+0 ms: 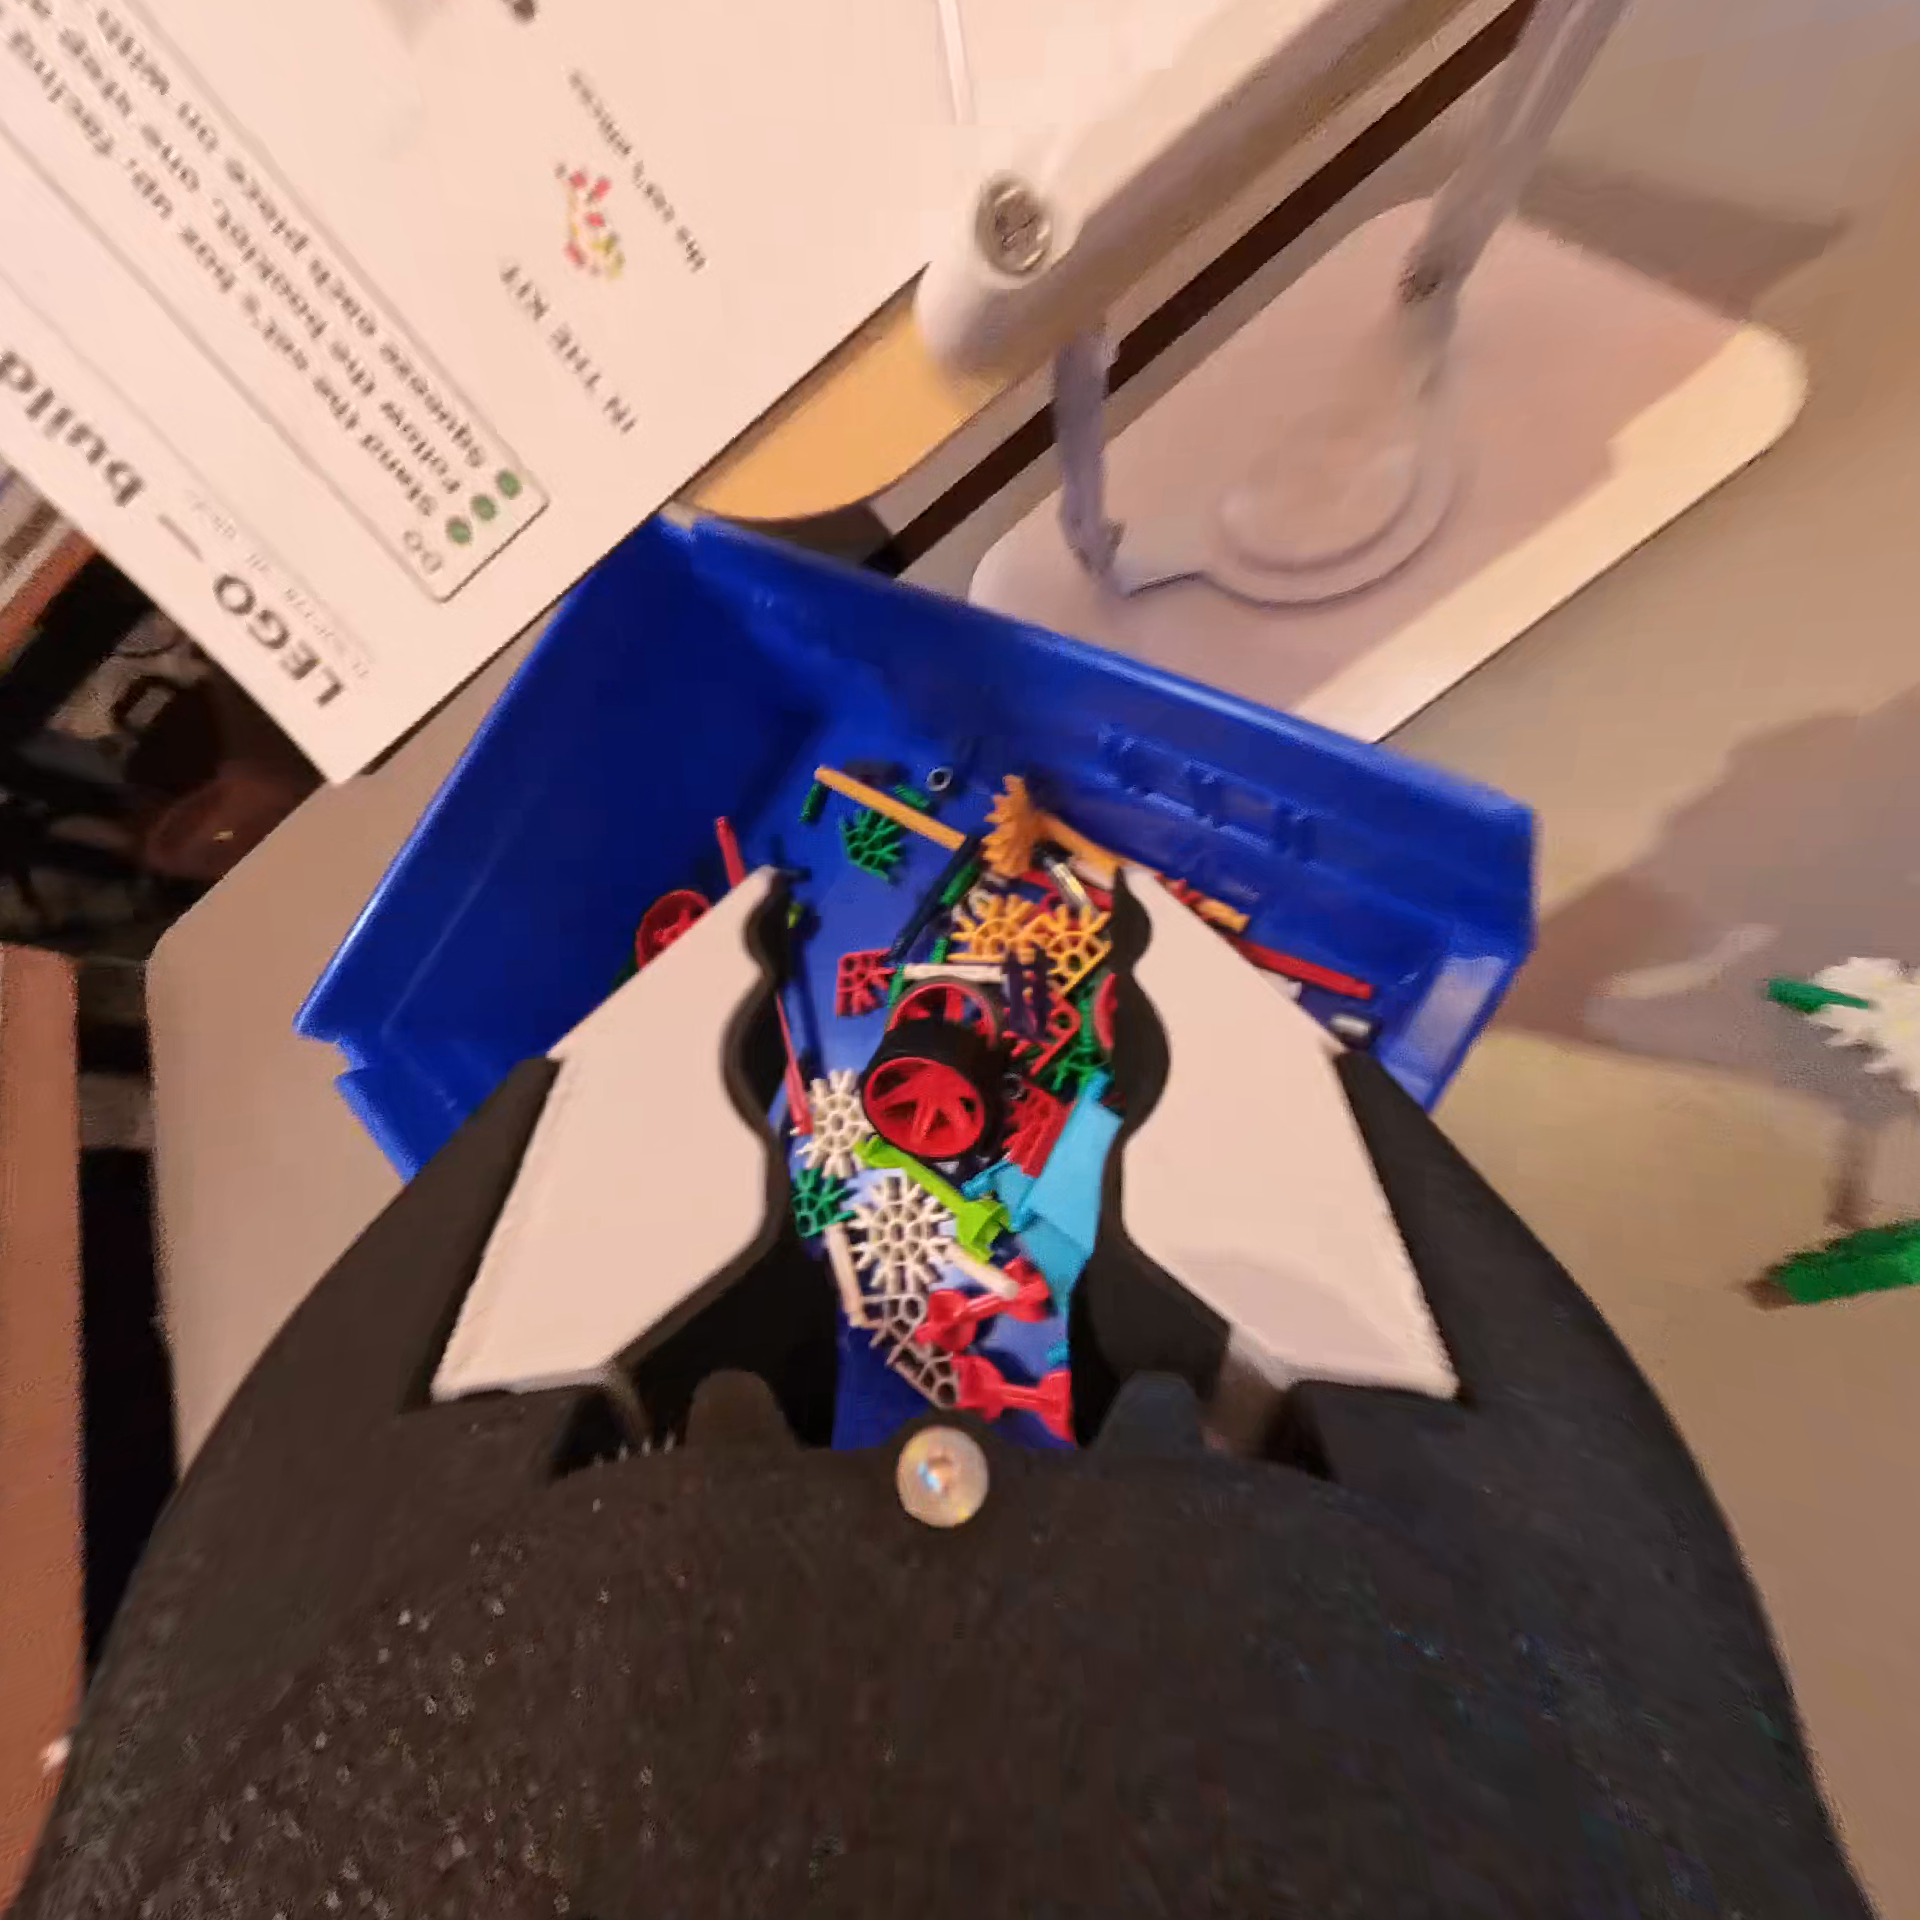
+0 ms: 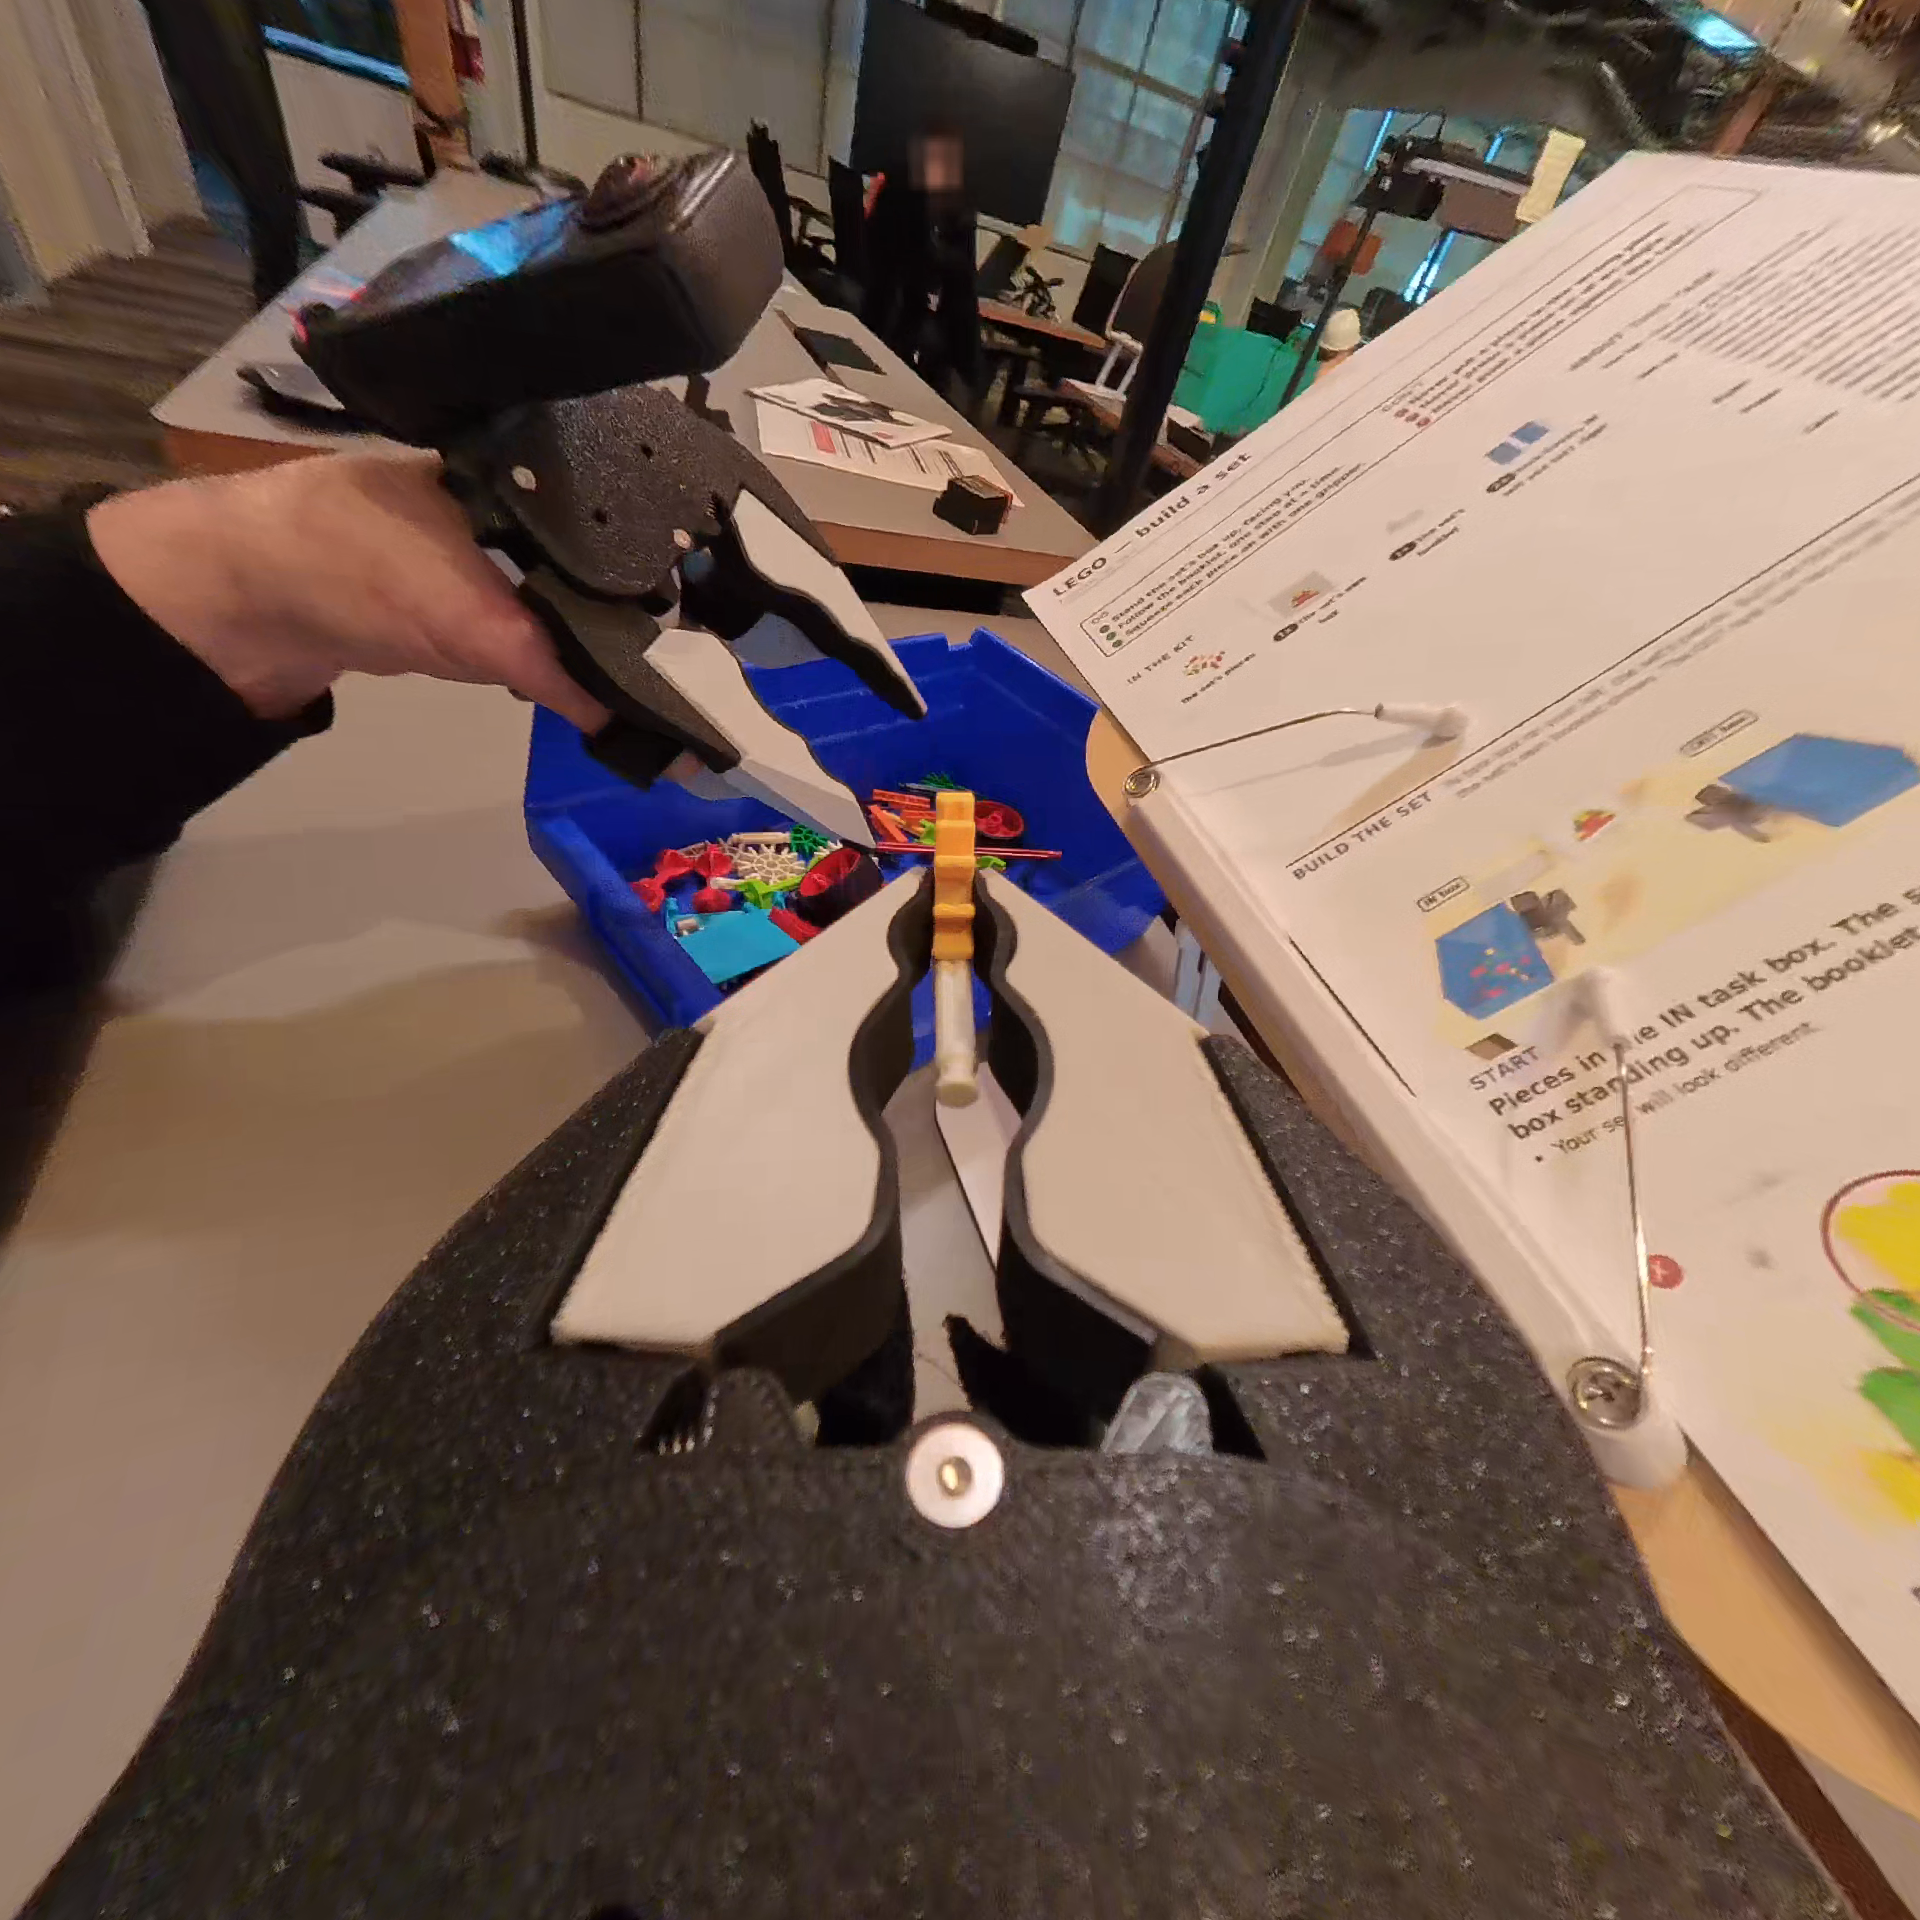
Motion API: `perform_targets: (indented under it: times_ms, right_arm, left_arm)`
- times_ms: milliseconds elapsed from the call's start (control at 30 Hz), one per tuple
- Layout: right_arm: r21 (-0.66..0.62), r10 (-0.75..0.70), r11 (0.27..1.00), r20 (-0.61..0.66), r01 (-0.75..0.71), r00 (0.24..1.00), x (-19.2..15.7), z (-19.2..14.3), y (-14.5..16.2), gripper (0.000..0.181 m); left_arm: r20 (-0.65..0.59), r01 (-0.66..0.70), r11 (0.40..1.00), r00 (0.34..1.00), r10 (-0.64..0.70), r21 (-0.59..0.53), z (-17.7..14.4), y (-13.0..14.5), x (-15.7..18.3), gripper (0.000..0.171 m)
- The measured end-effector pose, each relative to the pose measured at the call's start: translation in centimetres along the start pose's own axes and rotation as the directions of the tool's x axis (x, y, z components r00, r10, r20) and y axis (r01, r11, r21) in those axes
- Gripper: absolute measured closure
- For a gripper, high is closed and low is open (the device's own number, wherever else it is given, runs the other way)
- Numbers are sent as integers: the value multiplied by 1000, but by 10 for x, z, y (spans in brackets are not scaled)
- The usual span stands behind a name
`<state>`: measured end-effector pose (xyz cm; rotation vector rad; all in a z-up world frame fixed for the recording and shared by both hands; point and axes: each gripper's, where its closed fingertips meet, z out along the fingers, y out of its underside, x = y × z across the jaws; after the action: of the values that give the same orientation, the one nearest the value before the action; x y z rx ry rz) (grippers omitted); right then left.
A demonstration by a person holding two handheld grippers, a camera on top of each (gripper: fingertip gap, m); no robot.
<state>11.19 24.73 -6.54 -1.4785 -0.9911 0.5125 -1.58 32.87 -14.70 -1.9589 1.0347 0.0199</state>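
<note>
The bin [image 1: 582, 852] is bright blue. The small toy pieces [image 1: 935, 1049] in it are red, green, white, orange and light blue (one wheel [image 1: 928, 1099] is red with a black tire). The right gripper [image 2: 951, 883] has grey fingers and pinches a yellow-orange piece [image 2: 953, 862] on a white rod [image 2: 954, 1023].

Bin [image 2: 1039, 717] on table [image 2: 312, 1039], toy pcs [image 1: 914, 1122] in it; doc stand [image 2: 1558, 727] right of bin.

Slanted board [image 2: 1558, 727] crowding blue bin [image 2: 1039, 717]
</note>
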Motion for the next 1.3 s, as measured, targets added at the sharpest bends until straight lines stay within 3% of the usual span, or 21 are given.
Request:
perform_targets:
  times_ms: [67,133,200,300,400,500,667,800,933,1067,1200,1300]
  right_arm:
    - [13,47,999,38,-48,998,0,-1,4,177]
    - [35,76,996,96,-80,993,-4,-3,4,178]
    - [56,98,992,184,-110,978,-14,-7,1,178]
    - [85,108,987,277,-137,955,-27,-13,-5,178]
    - [92,104,986,328,-141,939,-36,-15,-7,178]
    - [108,109,982,336,-154,935,-36,-18,-10,178]
    - [135,104,977,374,-165,922,-38,-28,-16,178]
    - [146,86,977,393,-154,916,-41,-33,-19,178]
    - [156,76,979,305,-128,949,-28,-31,-21,178]
    - [103,3,995,98,-13,995,-8,-22,-19,178]
    - [11,-95,995,-173,98,980,14,-3,-15,178]
    - [-47,-134,991,-339,126,931,27,9,-9,179]
  left_arm:
    - [-34,-3,999,999,4,33,-3,-6,6,102]
    - [-94,-17,985,995,34,174,-18,-34,21,107]
    - [-224,-6,929,970,95,370,-46,-69,50,116]
    - [-404,75,831,895,188,552,-85,-104,93,126]
    - [-476,78,809,839,262,582,-93,-109,120,131]
    - [-519,104,796,806,285,597,-94,-111,129,157]
    - [-545,154,746,779,312,648,-104,-120,134,161]
    - [-624,237,737,721,303,633,-111,-122,138,167]
    - [-558,207,738,787,265,642,-104,-131,133,167]
    - [-452,190,753,878,156,630,-89,-140,120,166]
    - [-199,68,780,977,73,622,-69,-143,99,167]
    - [-4,-28,808,999,37,589,-55,-140,88,170]
